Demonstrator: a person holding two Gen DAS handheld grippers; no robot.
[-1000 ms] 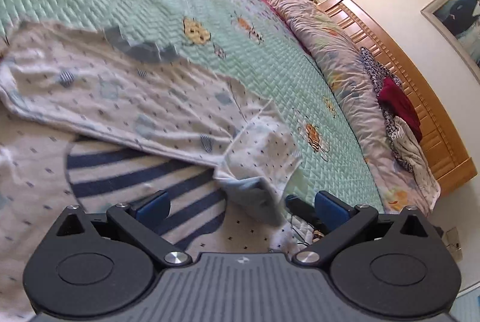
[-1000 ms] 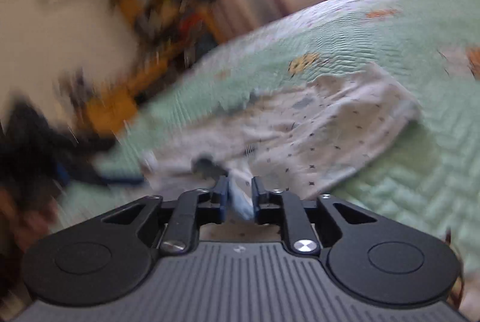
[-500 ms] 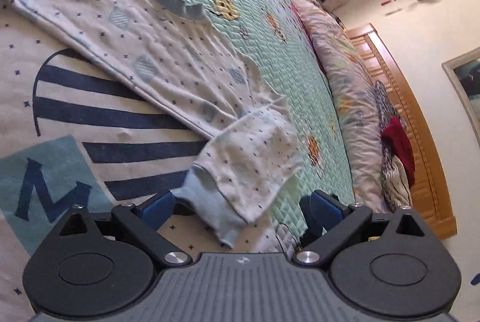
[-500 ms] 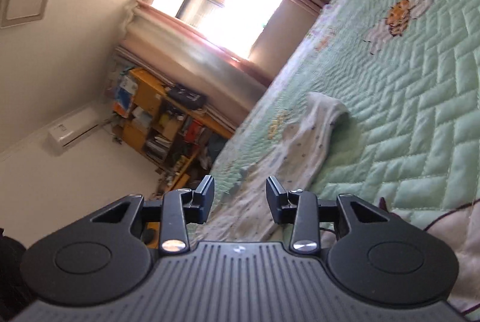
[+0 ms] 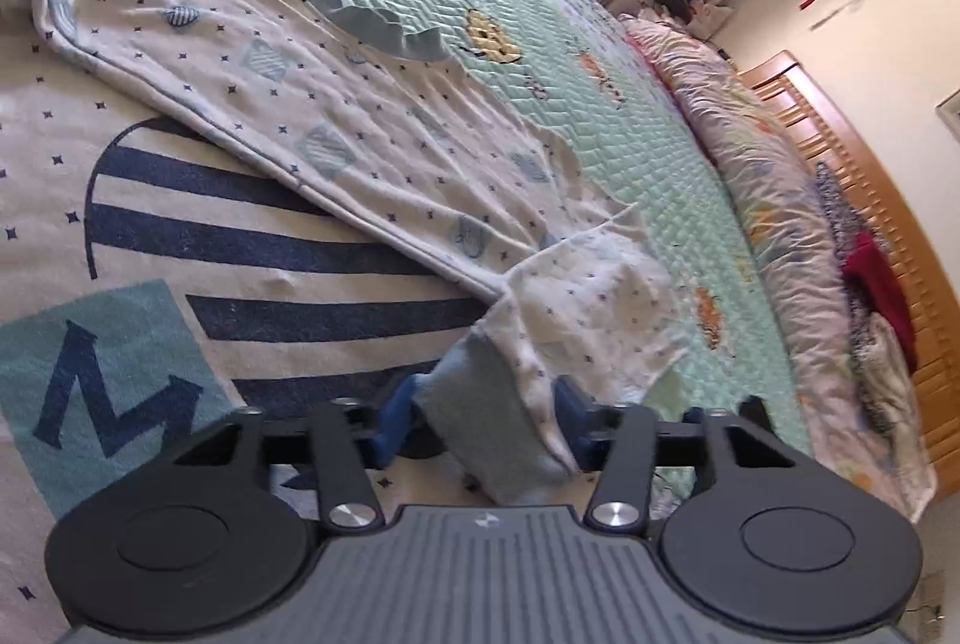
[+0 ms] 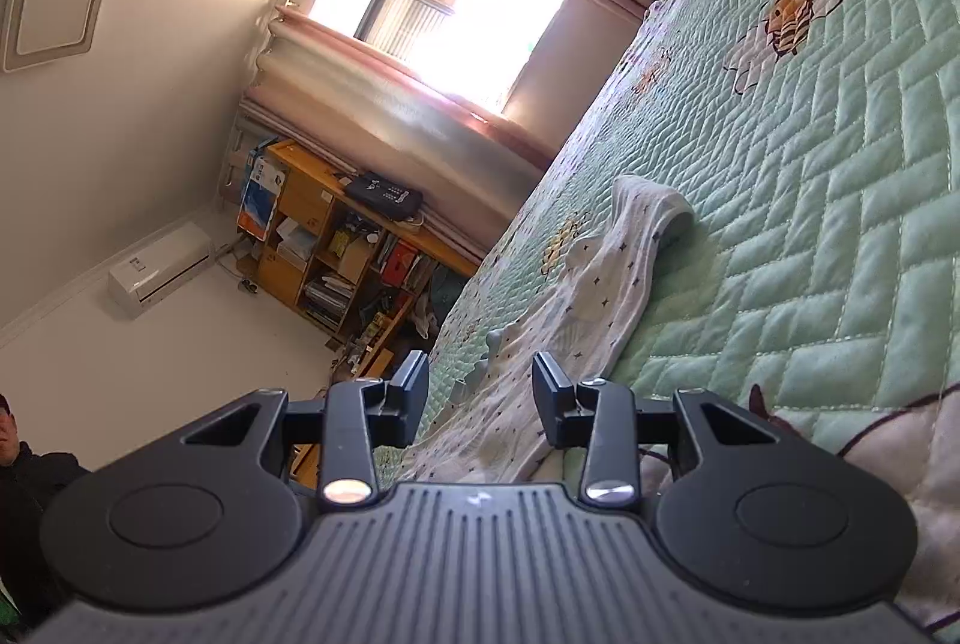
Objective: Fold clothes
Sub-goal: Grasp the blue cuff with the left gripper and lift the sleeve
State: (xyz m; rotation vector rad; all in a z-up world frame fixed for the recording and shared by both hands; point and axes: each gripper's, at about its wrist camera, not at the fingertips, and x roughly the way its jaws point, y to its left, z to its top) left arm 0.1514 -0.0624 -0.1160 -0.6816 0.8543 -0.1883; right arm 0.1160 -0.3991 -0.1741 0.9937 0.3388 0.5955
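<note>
Blue-grey cuff (image 5: 489, 422) lying between closing left gripper (image 5: 480, 425) pads | garment (image 5: 336, 104) running toward 11 o'clock on bed quilt (image 5: 600, 152) | right gripper (image 6: 480, 392) hovering, fingers apart, empty

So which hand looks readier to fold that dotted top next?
The left. Its tongs are closing around the top's blue sleeve cuff. The right tongs stand open with nothing gripped, the garment lying beyond them.
</note>
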